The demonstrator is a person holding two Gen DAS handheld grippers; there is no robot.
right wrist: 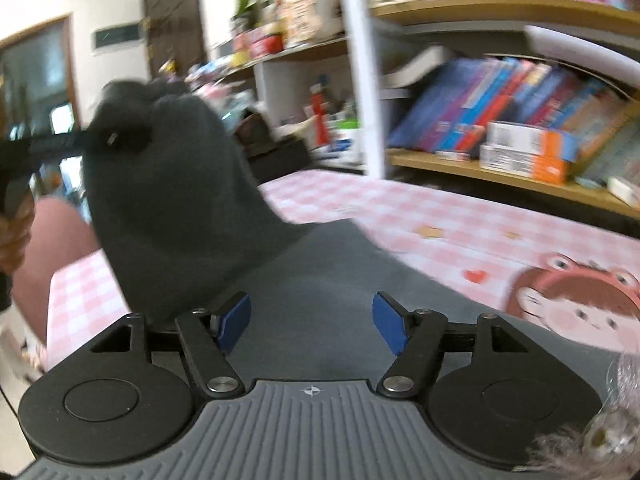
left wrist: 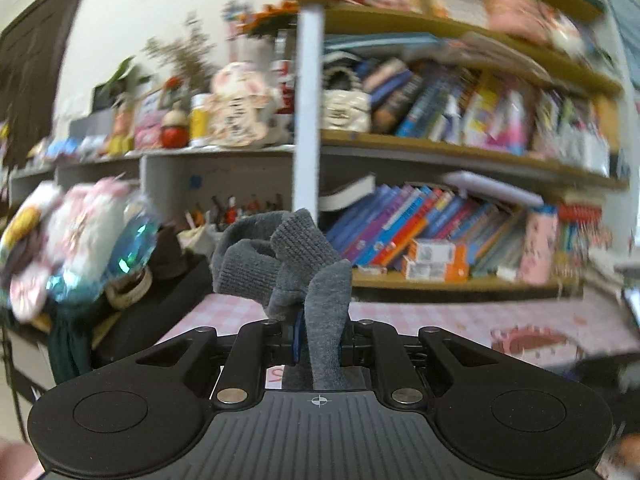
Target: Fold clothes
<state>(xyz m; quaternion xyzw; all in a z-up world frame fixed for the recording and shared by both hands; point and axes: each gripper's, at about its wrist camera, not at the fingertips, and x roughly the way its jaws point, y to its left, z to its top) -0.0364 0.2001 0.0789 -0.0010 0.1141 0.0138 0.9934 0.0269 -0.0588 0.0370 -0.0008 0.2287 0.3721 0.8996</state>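
Table (right wrist: 440, 216) with pink check cloth carries my grey garment (right wrist: 320, 272), which runs from under my right gripper (right wrist: 312, 326) up-left to my left gripper (left wrist: 320, 334). Left jaws pinch a bunched ribbed edge, lifted off the table; right jaws wide apart, holding nothing, cloth just ahead, nearer.

Grey garment (left wrist: 316, 280): matt knitted cloth, ribbed at its edge. Surface (right wrist: 420, 216): smooth pink checked cloth. Shelves (left wrist: 440, 148): wood. Gripper (right wrist: 312, 328) pads (right wrist: 236, 320): blue, smooth.
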